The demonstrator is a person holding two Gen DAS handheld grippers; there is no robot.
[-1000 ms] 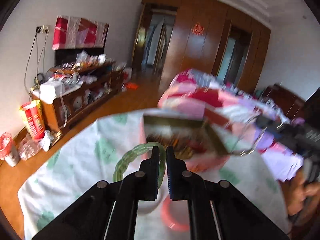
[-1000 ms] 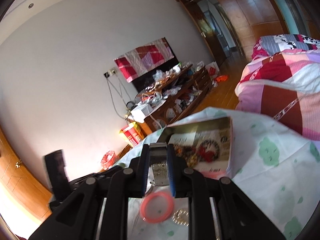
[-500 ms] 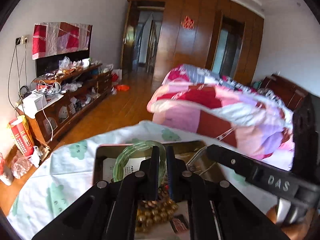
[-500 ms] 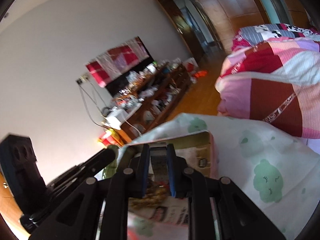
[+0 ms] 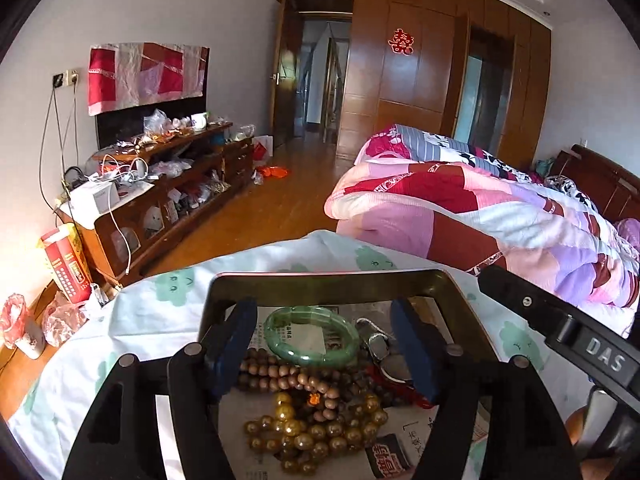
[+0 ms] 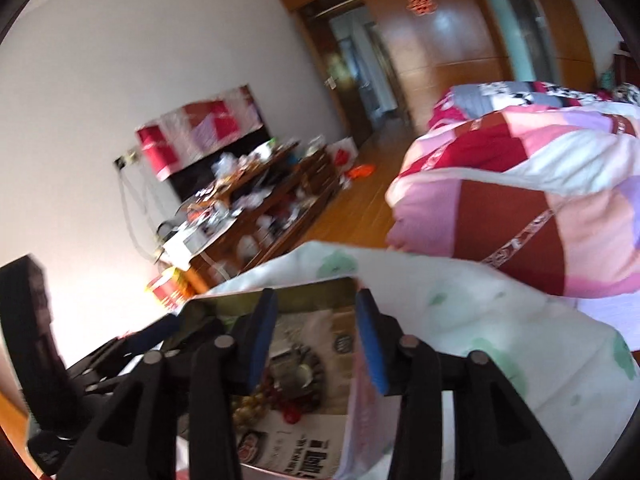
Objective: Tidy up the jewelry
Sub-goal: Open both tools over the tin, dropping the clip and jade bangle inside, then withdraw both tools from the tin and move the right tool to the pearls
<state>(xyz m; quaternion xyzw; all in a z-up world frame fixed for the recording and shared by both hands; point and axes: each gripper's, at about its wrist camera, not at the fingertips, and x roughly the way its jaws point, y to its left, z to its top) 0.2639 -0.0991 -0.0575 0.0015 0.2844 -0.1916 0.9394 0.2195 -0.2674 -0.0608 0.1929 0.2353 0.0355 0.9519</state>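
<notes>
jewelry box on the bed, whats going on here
A person with a gripper in each hand is sorting jewelry into an open box lined with printed paper, on a cloth with green prints. The left gripper hangs over the box with its jaws opening; a green bangle lies loose between them on the paper, above brown beads and amber beads. The right gripper is over the same box, jaws opening too, gripping nothing; a watch lies beside the bangle.
</notes>
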